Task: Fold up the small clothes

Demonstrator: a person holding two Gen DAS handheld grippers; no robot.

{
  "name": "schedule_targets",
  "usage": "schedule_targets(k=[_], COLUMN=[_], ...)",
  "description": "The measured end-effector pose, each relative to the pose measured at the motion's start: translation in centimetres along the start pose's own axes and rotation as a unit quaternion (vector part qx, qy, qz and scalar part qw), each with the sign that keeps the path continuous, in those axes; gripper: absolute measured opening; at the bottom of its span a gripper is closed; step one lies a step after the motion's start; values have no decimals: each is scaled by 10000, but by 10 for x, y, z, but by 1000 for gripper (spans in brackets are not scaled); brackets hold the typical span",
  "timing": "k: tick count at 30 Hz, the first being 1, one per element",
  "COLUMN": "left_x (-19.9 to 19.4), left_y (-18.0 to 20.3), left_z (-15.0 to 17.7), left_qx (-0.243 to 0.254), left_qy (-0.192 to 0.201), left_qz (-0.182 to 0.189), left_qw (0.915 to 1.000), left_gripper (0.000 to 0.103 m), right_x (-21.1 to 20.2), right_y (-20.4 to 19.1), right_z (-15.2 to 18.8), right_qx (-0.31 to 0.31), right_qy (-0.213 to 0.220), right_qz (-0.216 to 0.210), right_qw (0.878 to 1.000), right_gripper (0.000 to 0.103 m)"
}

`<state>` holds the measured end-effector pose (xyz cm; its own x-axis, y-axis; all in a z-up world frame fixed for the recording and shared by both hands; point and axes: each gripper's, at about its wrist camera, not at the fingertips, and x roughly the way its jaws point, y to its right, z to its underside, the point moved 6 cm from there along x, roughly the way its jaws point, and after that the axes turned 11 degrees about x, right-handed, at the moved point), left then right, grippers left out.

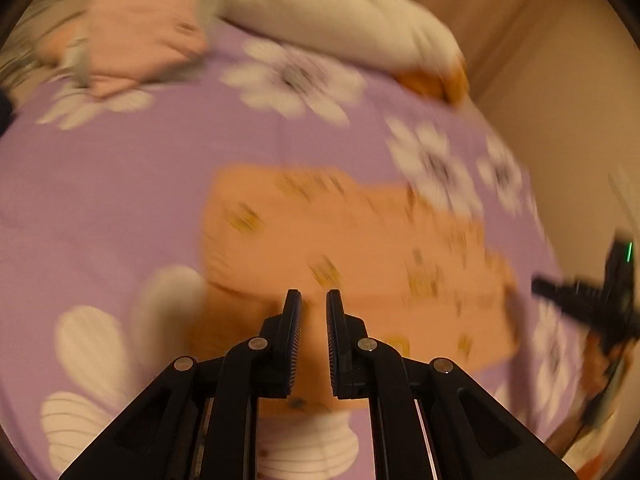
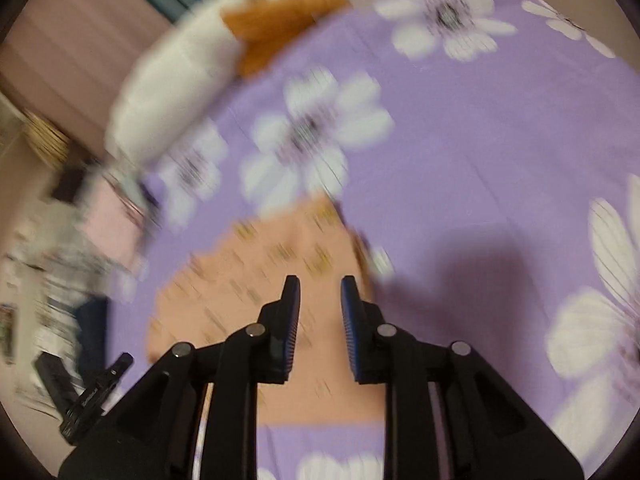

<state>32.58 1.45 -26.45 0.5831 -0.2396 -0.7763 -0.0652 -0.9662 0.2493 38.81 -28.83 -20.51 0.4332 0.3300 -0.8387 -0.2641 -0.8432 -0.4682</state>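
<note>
An orange garment with small yellow prints (image 1: 340, 240) lies folded flat on the purple flowered sheet (image 1: 120, 200). My left gripper (image 1: 314, 294) hovers over its near edge, jaws slightly apart, holding nothing. The right gripper shows at the right edge of the left wrist view (image 1: 580, 300). In the right wrist view the same orange garment (image 2: 256, 280) lies under my right gripper (image 2: 319, 280), which is open and empty above it. The left gripper shows at the lower left of the right wrist view (image 2: 96, 392). Both views are motion-blurred.
A folded pink garment (image 1: 140, 32) lies at the far left of the sheet, and also shows in the right wrist view (image 2: 108, 224). A white plush toy with orange parts (image 1: 360, 16) lies along the back edge. Striped clothes (image 2: 52, 280) lie at the left. The bed edge drops to the floor (image 1: 580, 100).
</note>
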Motion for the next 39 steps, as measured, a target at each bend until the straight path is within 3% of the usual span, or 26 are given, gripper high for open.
schedule_targets(k=[1,3,6,7,9,13,15,16,17,18,19,21,23,25,27,29,31,34,36,39], left_x=[10,31,38,38,38,47,53,49,46,39,35,25,15,6,-8,-15,-25,-23,-1,30], left_y=[6,11,4,3,0,-5,-29,-45,-52,-60,-63,-63,-54,-40,-28,-13,-1,-1,-2,-9], left_z=[4,10,6,4,-1,-19,-30,-33,-33,-33,-33,-34,-38,-39,-38,-35,-30,-13,-4,-3], left_qx=[87,74,-237,-276,-377,-837,-1664,-2198,-2453,-2742,-2814,-2697,-2433,-2133,-1772,-1482,-1102,-1021,-869,-1096], left_qy=[-156,-526,-549,-579,-546,-291,242,719,929,1171,1227,1102,1122,1117,972,702,472,125,-450,-642], left_qz=[3,-49,177,223,270,479,406,499,643,942,1098,906,379,158,230,353,453,340,203,71], left_qw=[9998,9986,9981,9977,9974,9949,9849,9716,9628,9499,9454,9523,9627,9705,9791,9858,9918,9941,9950,9919], left_gripper=[7,7,7,7,7,7,7,7,7,7,7,7,7,11,33,39,40,42,42,42], right_x=[6,21,50,62,74,81,87,86,76,66,55,37,31,30,27,20,11,7,5,6], right_y=[-5,-17,-20,-20,-20,-29,-29,-27,-23,-22,-22,-22,-23,-26,-28,-29,-24,-16,-14,-15], right_z=[9,28,43,48,48,26,5,-8,-24,-30,-37,-45,-45,-41,-33,-28,-26,-24,-26,-24], right_qx=[-238,-674,-697,-824,-935,-1070,-1000,-792,-500,-438,-441,-531,-496,-526,-694,-934,-1103,-1162,-1082,-995], right_qy=[-159,-431,-971,-1057,-1095,-789,-405,-75,465,735,982,1266,1104,878,783,868,999,904,902,835], right_qz=[166,84,45,219,508,322,217,115,-115,-259,-398,-541,-600,-691,-530,-286,-163,-46,-50,-26], right_qw=[9995,9968,9928,9907,9883,9906,9939,9968,9976,9960,9934,9891,9908,9924,9931,9914,9887,9891,9900,9915], right_gripper=[22,21,16,13,8,9,5,10,10,9,12,13,13,13,13,13,14,14,14,14])
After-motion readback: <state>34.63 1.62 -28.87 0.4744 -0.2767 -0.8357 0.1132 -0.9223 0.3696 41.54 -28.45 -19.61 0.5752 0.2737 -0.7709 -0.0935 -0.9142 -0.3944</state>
